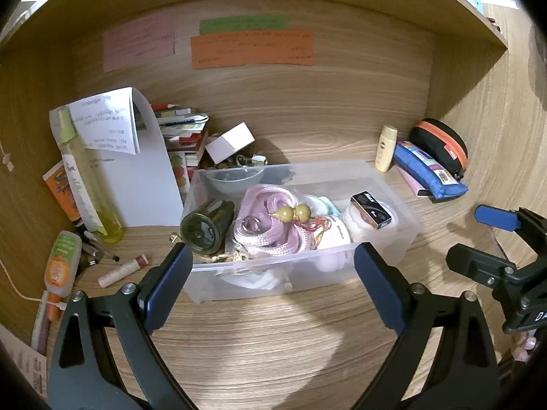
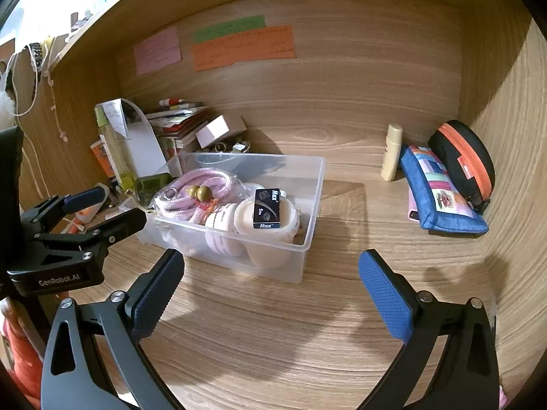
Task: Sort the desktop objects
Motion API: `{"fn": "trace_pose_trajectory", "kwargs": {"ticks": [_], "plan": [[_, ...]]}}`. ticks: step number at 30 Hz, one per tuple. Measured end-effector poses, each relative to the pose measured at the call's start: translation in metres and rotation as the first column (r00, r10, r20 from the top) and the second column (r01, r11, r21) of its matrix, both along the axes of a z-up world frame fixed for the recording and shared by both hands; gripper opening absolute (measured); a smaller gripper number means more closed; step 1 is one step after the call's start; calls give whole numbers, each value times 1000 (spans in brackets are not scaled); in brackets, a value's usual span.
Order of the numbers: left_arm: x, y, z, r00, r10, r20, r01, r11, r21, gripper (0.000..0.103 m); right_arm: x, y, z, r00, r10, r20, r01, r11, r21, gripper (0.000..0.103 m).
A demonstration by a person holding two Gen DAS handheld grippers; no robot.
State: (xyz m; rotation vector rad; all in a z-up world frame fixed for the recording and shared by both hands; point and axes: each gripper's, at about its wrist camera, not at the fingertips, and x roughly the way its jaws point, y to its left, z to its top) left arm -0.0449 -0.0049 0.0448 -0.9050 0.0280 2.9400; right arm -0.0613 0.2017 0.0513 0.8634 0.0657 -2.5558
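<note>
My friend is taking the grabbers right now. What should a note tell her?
Left gripper: jaws open, empty, hovering just in front of the clear bin.
Right gripper: jaws open, empty, over bare desk right of the bin.
Already in the bin: green bottle, pink cord, black staple box, white tubs.
Still out, left side: spray bottle, orange-label bottle, lip balm, paper pile.
Still out, right side: cream bottle, blue pouch, black case with orange zip.
Probably grab the loose ones next.
</note>
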Motion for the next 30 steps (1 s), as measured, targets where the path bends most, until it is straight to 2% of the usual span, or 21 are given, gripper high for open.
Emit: {"fn": "trace_pose_trajectory", "kwargs": {"ticks": [5,12,21,30], "plan": [[-1,0,0,1000,9,2,-9,1000,9,102,1,-2,1,1000,-2,-5,2,1000,4,102],[-6,-3,-4,1000,11,28,-12,1000,27,102,0,-2,0,1000,-4,-3,4,1000,0,102],[-5,-1,-4,999,27,19,-28,999,19,102,0,-3,-1,1000,-3,8,3,1000,-3,102],[-4,-5,-3,1000,27,16,-28,999,42,102,0,-6,-3,1000,1,15,-1,1000,1,102]]}}
